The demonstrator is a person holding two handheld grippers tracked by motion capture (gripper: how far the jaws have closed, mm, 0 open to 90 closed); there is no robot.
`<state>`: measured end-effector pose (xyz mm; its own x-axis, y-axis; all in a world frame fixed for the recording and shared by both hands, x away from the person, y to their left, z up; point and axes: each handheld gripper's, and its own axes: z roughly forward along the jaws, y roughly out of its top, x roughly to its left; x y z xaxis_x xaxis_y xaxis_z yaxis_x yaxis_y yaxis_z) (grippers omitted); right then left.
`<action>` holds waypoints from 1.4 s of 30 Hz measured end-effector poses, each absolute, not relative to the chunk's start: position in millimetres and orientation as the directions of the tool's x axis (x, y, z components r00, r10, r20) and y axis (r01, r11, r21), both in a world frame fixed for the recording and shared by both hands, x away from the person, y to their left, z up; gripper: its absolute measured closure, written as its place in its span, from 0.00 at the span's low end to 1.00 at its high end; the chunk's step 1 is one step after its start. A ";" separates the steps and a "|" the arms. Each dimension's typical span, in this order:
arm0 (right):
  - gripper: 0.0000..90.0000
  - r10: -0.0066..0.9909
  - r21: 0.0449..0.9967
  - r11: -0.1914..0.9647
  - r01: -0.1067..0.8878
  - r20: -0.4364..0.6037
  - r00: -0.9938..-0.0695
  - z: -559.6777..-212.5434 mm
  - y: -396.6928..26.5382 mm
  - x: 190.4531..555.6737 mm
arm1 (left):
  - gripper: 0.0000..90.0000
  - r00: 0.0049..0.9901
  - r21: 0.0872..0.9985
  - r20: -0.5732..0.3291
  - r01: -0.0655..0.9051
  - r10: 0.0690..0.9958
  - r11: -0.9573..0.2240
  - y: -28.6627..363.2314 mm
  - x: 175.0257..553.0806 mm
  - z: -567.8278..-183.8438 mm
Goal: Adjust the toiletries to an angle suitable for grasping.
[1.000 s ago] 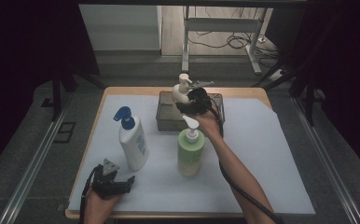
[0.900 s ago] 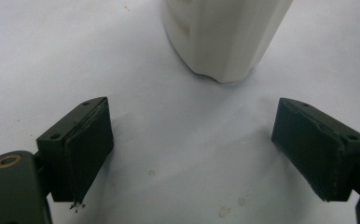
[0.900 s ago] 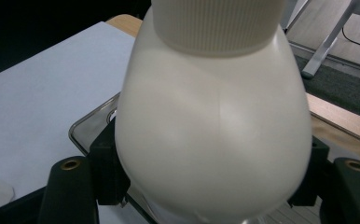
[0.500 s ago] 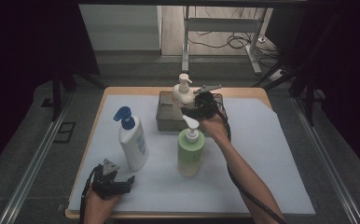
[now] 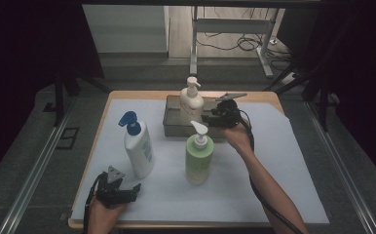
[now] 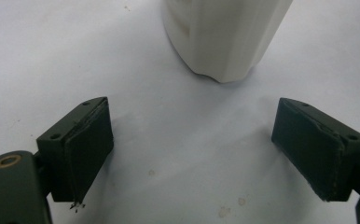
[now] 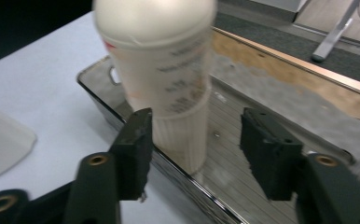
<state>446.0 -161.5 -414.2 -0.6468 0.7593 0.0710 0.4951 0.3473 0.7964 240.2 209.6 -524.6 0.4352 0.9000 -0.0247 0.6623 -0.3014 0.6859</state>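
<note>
A cream pump bottle (image 5: 192, 105) stands upright at the left end of a metal tray (image 5: 174, 118) at the back of the table. My right gripper (image 5: 209, 118) hovers just right of it, open, jaws pointing at the bottle without touching it. In the right gripper view the cream bottle (image 7: 166, 98) stands just beyond the spread jaws of the right gripper (image 7: 194, 149), inside the tray (image 7: 248, 109). My left gripper (image 5: 133, 191) rests open near the front left edge. A white bottle with a blue pump (image 5: 138, 148) stands just behind it; the white bottle's base (image 6: 225, 42) lies ahead of the left gripper (image 6: 197, 137).
A green pump bottle (image 5: 198, 160) stands mid-table, in front of the tray and beside my right forearm. A white sheet (image 5: 283, 161) covers the wooden table (image 5: 147, 95). Dark floor and metal rails surround the table.
My right gripper has drawn back from the cream bottle, toward the right and nearer me. The bottle stays upright in the tray. The left gripper has not moved.
</note>
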 end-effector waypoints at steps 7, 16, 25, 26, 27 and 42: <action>0.62 0.800 0.786 0.312 0.533 0.086 -0.594 -416.2 -171.1 456.8 | 0.14 0.435 0.685 -0.025 0.663 0.900 -0.302 209.7 240.2 -524.6; 0.93 0.816 0.783 0.331 0.527 0.043 -0.577 -420.3 -159.3 471.5 | 0.14 0.435 0.685 -0.025 0.663 0.900 -0.302 209.7 240.3 -524.6; 0.98 0.817 0.756 0.341 0.558 0.056 -0.575 -437.0 -145.5 484.2 | 0.14 0.435 0.685 -0.025 0.663 0.900 -0.302 209.8 240.3 -524.5; 0.98 0.813 0.754 0.342 0.560 0.061 -0.579 -439.1 -144.2 485.3 | 0.14 0.435 0.685 -0.025 0.663 0.900 -0.302 209.8 240.3 -524.5; 0.98 0.812 0.752 0.340 0.564 0.068 -0.580 -440.1 -143.1 485.6 | 0.14 0.435 0.685 -0.025 0.663 0.900 -0.302 209.8 240.3 -524.5; 0.98 0.811 0.737 0.356 0.574 0.062 -0.582 -449.4 -134.2 487.3 | 0.14 0.435 0.685 -0.024 0.663 0.900 -0.302 209.7 240.3 -524.5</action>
<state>487.3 -134.2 -449.4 -0.5823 0.8107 0.0617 0.5742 0.3563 0.7372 240.3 209.7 -524.5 0.4349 0.9002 -0.0245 0.6634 -0.3019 0.6847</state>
